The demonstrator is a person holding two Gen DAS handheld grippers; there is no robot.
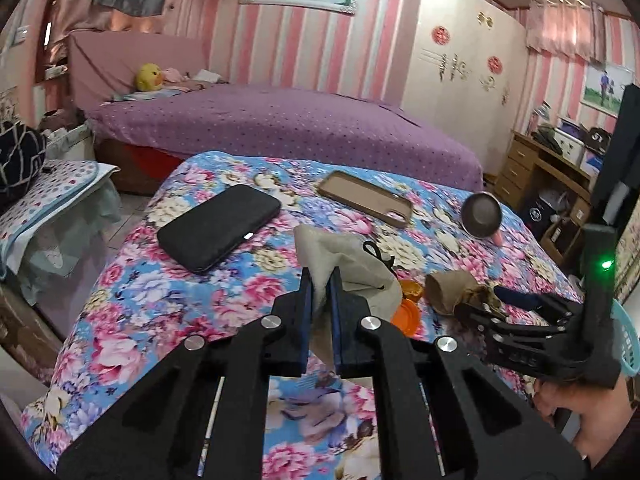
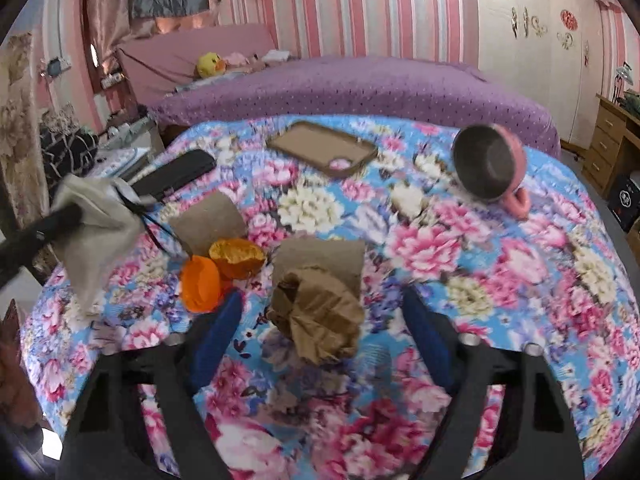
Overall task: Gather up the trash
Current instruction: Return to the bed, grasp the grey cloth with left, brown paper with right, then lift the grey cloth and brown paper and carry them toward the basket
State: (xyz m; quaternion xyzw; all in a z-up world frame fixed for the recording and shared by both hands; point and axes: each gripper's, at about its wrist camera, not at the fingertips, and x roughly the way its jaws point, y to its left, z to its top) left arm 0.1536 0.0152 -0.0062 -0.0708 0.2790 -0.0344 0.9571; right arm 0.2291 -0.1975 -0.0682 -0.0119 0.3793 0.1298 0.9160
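Observation:
My left gripper (image 1: pixel 322 284) is shut on a beige cloth pouch (image 1: pixel 352 264) with a black drawstring, lifting it off the floral bedspread (image 1: pixel 132 280). The right wrist view shows that pouch (image 2: pixel 96 220) hanging at the left. My right gripper (image 2: pixel 322 294) stands open around a crumpled brown paper ball (image 2: pixel 316 316), with a gap on both sides of it. The left wrist view shows the right gripper (image 1: pixel 484 300) at that paper (image 1: pixel 448 286). Orange peel pieces (image 2: pixel 236 258) and a brown paper roll (image 2: pixel 208 220) lie beside it.
A black phone (image 1: pixel 218 226), a brown phone case (image 1: pixel 366 198) and a pink metal-lined cup (image 2: pixel 488 164) on its side lie further back on the spread. A teal basket (image 1: pixel 628 336) shows at the right edge. A purple bed (image 1: pixel 280 128) stands behind.

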